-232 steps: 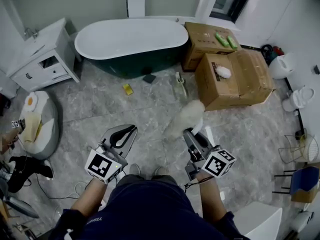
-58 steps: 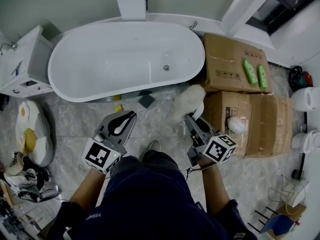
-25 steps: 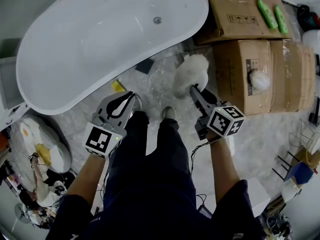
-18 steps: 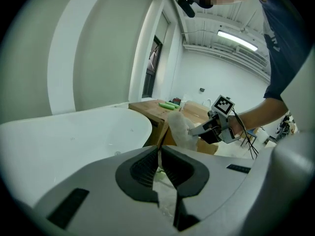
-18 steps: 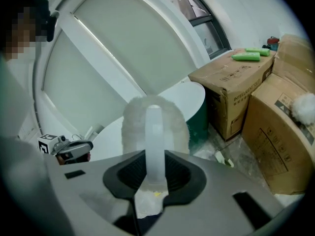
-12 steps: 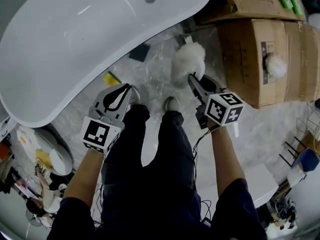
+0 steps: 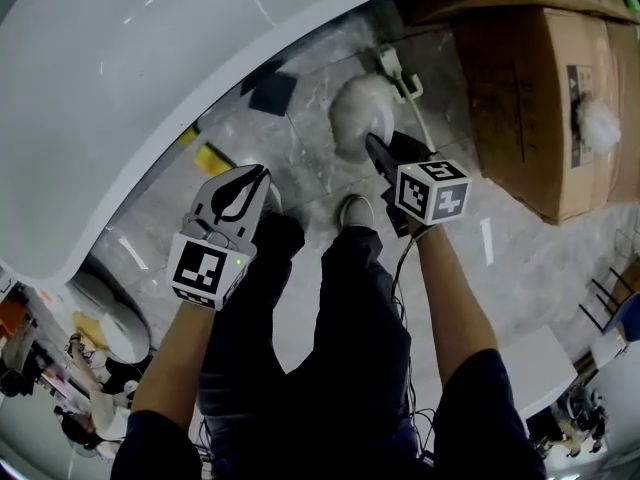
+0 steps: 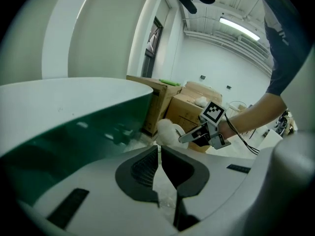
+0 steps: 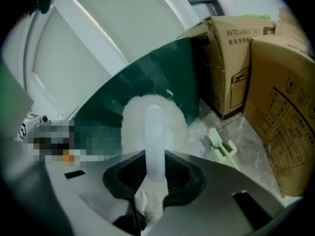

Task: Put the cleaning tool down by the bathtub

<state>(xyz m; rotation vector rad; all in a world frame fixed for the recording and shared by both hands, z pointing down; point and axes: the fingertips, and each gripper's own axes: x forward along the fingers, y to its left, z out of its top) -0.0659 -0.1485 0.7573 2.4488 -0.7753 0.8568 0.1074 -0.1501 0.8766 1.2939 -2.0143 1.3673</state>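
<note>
The cleaning tool is a fluffy white duster (image 7: 358,118) on a pale translucent handle (image 9: 155,141). My right gripper (image 7: 383,158) is shut on that handle, and the fluffy head (image 9: 152,117) points at the bathtub's dark green side (image 9: 147,77). In the head view the duster hangs low over the marble floor, just right of the white bathtub (image 7: 120,78). I cannot tell whether it touches the floor. My left gripper (image 7: 240,193) is shut with nothing in it, over the person's left leg. In the left gripper view its jaws (image 8: 159,149) meet, and the duster (image 8: 167,131) shows beyond them.
Cardboard boxes (image 7: 545,88) stand right of the tub. A pale green brush (image 7: 398,68) lies on the floor just beyond the duster. A dark square (image 7: 270,93) and a yellow piece (image 7: 212,158) lie by the tub's foot. The person's shoes (image 7: 355,210) stand between the grippers.
The head view has tipped further down and closer to the floor by the tub. My right gripper has carried the duster lower and nearer the green brush. The left gripper stays shut.
</note>
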